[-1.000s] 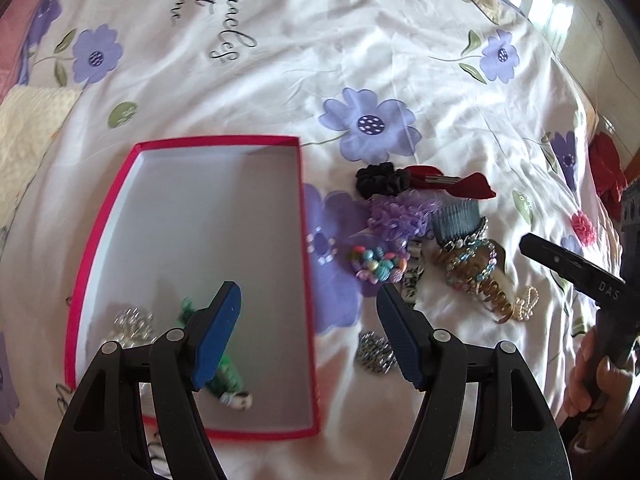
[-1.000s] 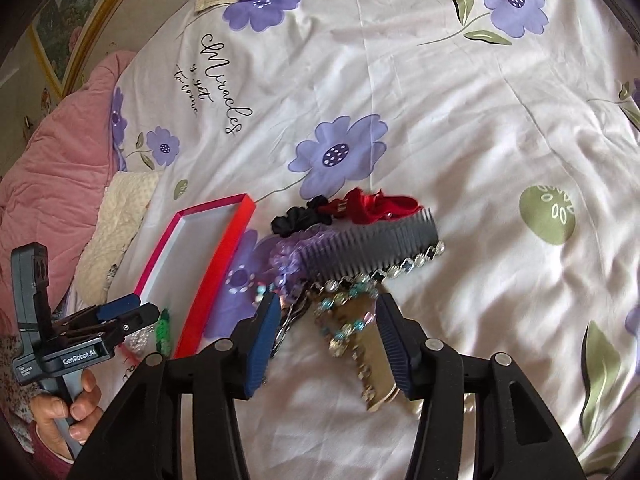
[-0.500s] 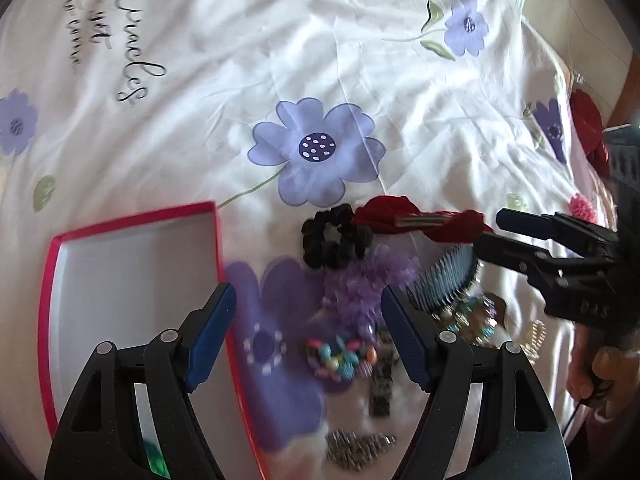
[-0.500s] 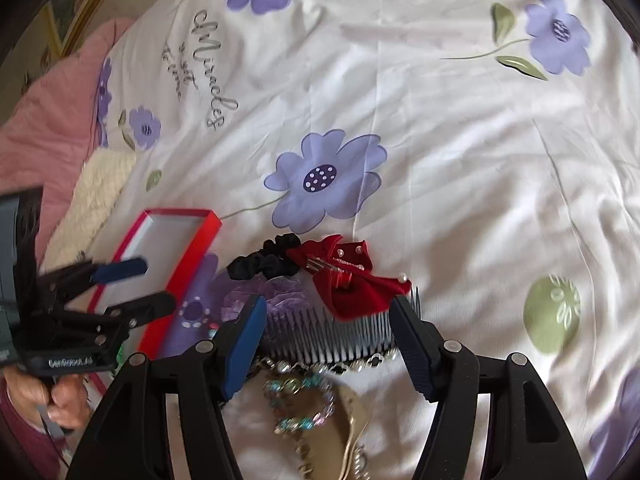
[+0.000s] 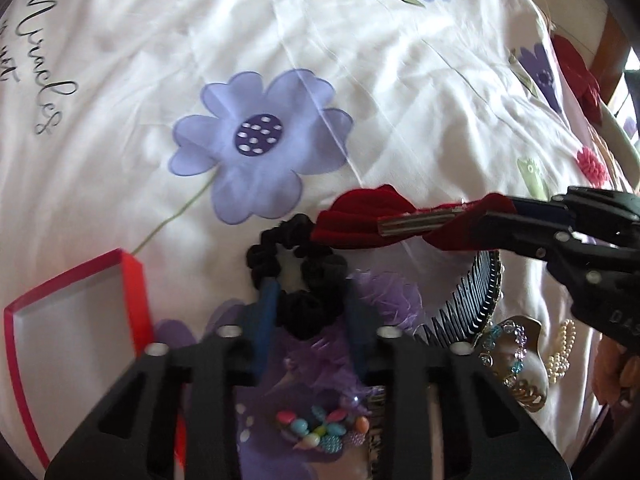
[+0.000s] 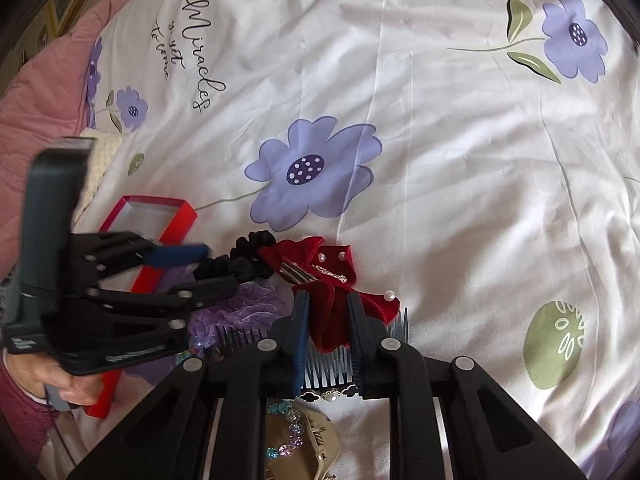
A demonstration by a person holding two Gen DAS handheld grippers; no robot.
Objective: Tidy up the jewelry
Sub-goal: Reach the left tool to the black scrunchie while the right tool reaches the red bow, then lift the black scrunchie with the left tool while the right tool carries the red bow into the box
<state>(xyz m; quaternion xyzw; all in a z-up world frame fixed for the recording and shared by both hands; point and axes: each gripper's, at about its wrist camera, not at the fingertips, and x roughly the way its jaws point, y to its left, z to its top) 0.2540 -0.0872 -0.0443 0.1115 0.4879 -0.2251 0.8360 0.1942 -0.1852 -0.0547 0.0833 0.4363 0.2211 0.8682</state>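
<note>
My left gripper (image 5: 310, 308) closing, pads pinching black scrunchie (image 5: 296, 276). My right gripper (image 6: 328, 332) closing on red velvet bow (image 6: 332, 280), scrunchie touching it at 9 o'clock. Red box (image 5: 132, 276) at scrunchie's 9 o'clock, apart.

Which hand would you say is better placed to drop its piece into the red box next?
Left, probably. The left gripper is closing on the black scrunchie, beside the red box. The right gripper, closing on the red bow, sits farther from it, beyond the left one.
</note>
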